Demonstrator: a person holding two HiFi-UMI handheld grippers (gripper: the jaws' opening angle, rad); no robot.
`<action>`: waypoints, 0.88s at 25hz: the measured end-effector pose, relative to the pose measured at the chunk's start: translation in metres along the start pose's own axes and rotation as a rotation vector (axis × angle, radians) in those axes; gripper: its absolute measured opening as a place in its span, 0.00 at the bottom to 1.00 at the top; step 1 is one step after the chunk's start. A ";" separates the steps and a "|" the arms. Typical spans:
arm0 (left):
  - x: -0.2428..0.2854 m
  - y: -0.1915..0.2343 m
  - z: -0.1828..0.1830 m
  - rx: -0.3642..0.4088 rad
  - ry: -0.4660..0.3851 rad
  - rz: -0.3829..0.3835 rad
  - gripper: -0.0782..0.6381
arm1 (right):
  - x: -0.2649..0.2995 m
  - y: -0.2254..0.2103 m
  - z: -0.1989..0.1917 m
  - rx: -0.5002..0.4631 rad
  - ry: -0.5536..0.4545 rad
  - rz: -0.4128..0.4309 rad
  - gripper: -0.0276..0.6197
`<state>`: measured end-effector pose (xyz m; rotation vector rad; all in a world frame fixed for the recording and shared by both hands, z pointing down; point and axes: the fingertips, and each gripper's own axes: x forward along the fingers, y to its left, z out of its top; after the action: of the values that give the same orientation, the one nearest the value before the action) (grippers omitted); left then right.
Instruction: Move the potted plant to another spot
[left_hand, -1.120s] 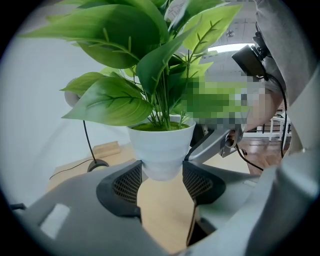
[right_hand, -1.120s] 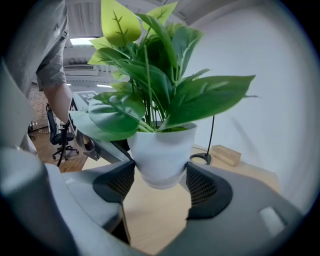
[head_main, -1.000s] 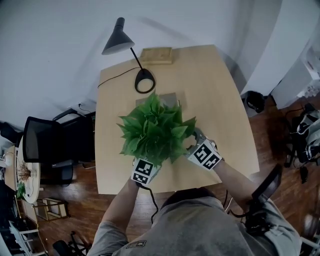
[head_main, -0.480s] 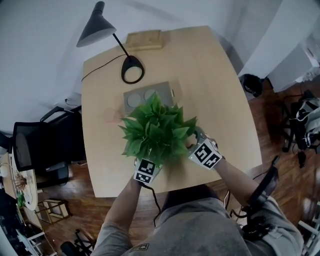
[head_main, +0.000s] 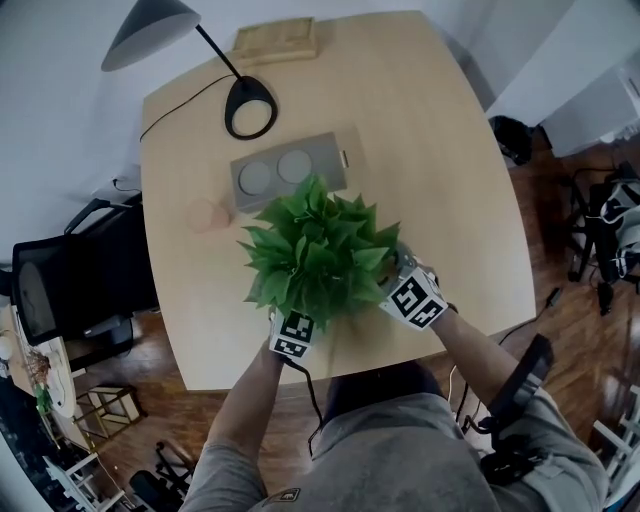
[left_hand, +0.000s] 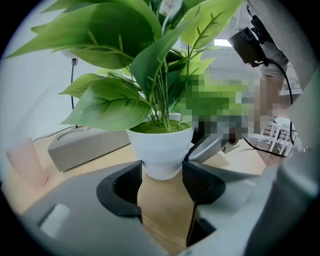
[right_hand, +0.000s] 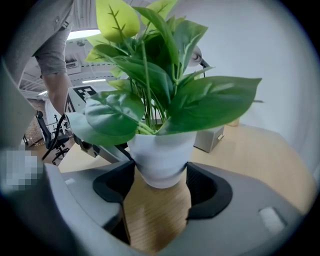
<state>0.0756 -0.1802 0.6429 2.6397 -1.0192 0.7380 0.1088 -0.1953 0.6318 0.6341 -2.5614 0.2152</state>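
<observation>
The potted plant has broad green leaves and a small white pot. It is near the front middle of the wooden table. My left gripper is shut on the pot's lower part from one side. My right gripper is shut on the same pot from the other side. In the head view the leaves hide both sets of fingers, and only the marker cubes show. The pot's base is very close to the tabletop; I cannot tell whether it touches.
Behind the plant lies a grey box with two round recesses, with a pink cup to its left. A black desk lamp and a wooden block stand at the far edge. A black chair stands left of the table.
The plant has sunk toward the tabletop with both grippers still on its pot. The grey box, partly hidden behind the leaves before, now shows in full.
</observation>
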 end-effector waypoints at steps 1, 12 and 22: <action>-0.001 0.003 0.004 0.011 0.005 0.014 0.45 | 0.001 0.001 -0.001 0.003 0.002 0.000 0.56; -0.002 0.008 0.001 0.036 -0.007 0.033 0.45 | 0.007 0.003 -0.005 0.012 -0.015 -0.010 0.55; -0.001 0.008 -0.001 0.034 -0.009 0.041 0.44 | 0.008 0.003 -0.008 0.012 -0.013 -0.010 0.55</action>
<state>0.0698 -0.1851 0.6434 2.6609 -1.0762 0.7597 0.1048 -0.1940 0.6427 0.6541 -2.5711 0.2241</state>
